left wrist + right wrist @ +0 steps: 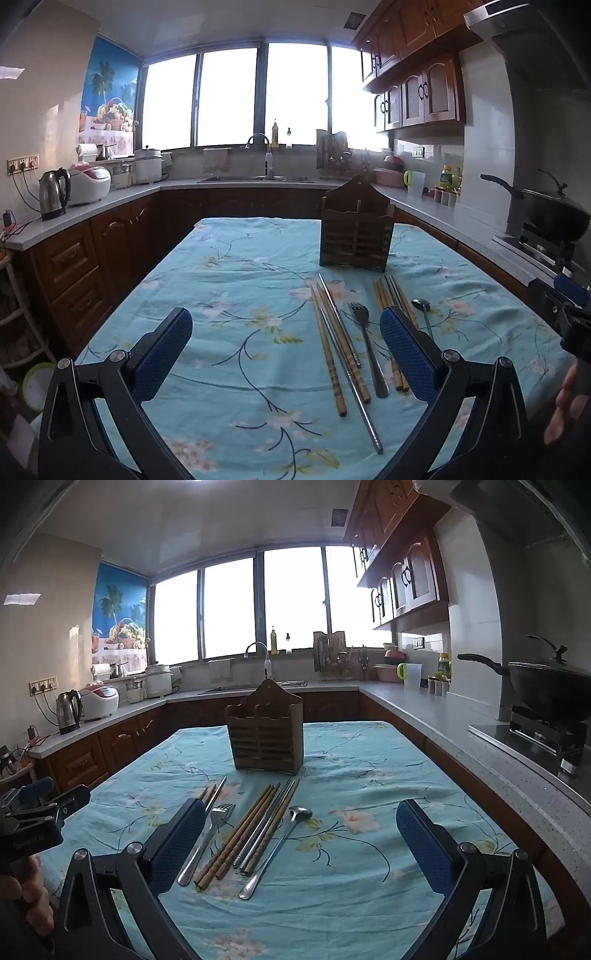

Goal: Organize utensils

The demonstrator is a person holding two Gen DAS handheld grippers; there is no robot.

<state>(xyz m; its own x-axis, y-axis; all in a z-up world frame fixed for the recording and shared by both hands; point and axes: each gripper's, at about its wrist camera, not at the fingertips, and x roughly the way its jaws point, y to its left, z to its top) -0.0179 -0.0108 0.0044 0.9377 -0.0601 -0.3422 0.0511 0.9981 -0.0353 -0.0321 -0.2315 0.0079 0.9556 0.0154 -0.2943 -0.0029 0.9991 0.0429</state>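
On the tabletop (369,904), floral blue cloth: fork (207,838), spoon (280,845) and chopsticks (251,834) lie loose before the wooden holder (266,734). Left gripper (286,354) and right gripper (301,845) hover released, empty. Gripper lettering unreadable.

Left gripper (286,350) and right gripper (301,840) gape wide, angled slightly downward.

clear cloth (369,904) ahead — holder (266,731) beyond
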